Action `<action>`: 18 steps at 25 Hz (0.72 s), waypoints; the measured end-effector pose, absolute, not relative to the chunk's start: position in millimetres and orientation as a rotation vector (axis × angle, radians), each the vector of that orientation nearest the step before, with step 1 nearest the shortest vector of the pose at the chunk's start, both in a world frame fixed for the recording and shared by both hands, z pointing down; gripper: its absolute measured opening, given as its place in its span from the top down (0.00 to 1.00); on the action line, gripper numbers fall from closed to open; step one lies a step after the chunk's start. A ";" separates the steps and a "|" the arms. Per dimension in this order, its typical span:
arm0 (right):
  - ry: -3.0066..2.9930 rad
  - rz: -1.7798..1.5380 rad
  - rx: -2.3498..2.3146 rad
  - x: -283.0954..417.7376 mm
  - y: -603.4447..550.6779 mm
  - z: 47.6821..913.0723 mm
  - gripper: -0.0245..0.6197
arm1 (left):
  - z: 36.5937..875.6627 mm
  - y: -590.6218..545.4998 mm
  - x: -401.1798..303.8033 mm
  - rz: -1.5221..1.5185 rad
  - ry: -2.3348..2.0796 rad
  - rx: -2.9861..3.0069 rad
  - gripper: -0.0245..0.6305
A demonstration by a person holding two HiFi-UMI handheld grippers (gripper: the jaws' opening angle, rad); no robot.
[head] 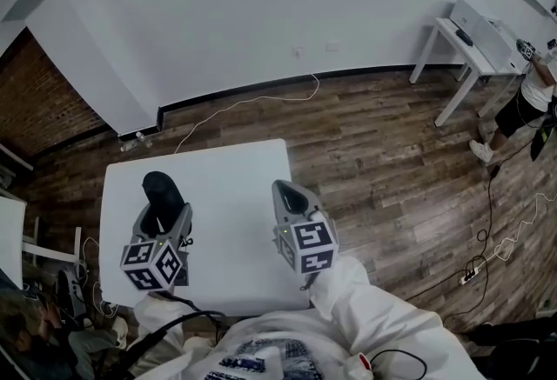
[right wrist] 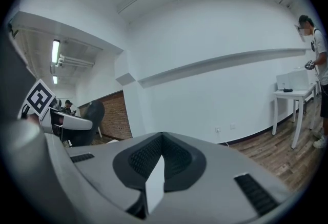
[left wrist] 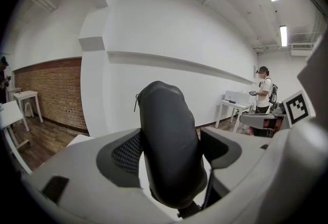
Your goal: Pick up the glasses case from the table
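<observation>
The black glasses case (head: 161, 194) is held off the white table (head: 235, 170), over its left part, and my left gripper (head: 164, 211) is shut on it. In the left gripper view the case (left wrist: 169, 151) stands on end between the two grey jaws, and its rounded top reaches past my left gripper (left wrist: 169, 133). My right gripper (head: 284, 189) hovers over the table's right part, shut and with nothing in it. Its jaws meet at the tip in the right gripper view (right wrist: 163, 137), where the case (right wrist: 92, 115) shows at the far left.
A white desk (head: 466, 39) stands at the back right with a person (head: 535, 91) beside it. A white cable (head: 252, 100) runs over the wooden floor behind the table. A power strip (head: 470, 276) lies on the floor at the right. A brick wall (head: 43, 100) is at the left.
</observation>
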State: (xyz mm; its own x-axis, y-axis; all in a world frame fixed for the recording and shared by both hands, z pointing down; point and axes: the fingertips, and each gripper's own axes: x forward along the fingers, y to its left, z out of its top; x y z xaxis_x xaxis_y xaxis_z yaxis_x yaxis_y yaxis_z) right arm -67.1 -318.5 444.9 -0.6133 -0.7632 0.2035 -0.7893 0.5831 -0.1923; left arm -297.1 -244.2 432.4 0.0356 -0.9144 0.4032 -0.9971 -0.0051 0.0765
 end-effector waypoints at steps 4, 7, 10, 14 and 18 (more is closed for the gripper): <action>-2.707 0.411 1.333 -65.6 -318.8 445.5 0.96 | 433.9 -244.6 -294.4 0.349 -1.940 1.985 0.40; -2.711 0.398 1.352 -64.2 -321.5 442.8 0.96 | 434.3 -244.4 -293.3 0.356 -1.941 1.987 0.40; -2.715 0.396 1.355 -62.9 -323.3 441.5 0.96 | 434.3 -243.5 -291.4 0.357 -1.943 1.986 0.40; -2.718 0.400 1.332 -65.1 -321.4 442.5 0.96 | 432.9 -241.0 -290.2 0.357 -1.945 1.990 0.40; -2.720 0.396 1.330 -66.1 -321.1 442.4 0.96 | 432.2 -238.8 -289.8 0.371 -1.947 1.995 0.40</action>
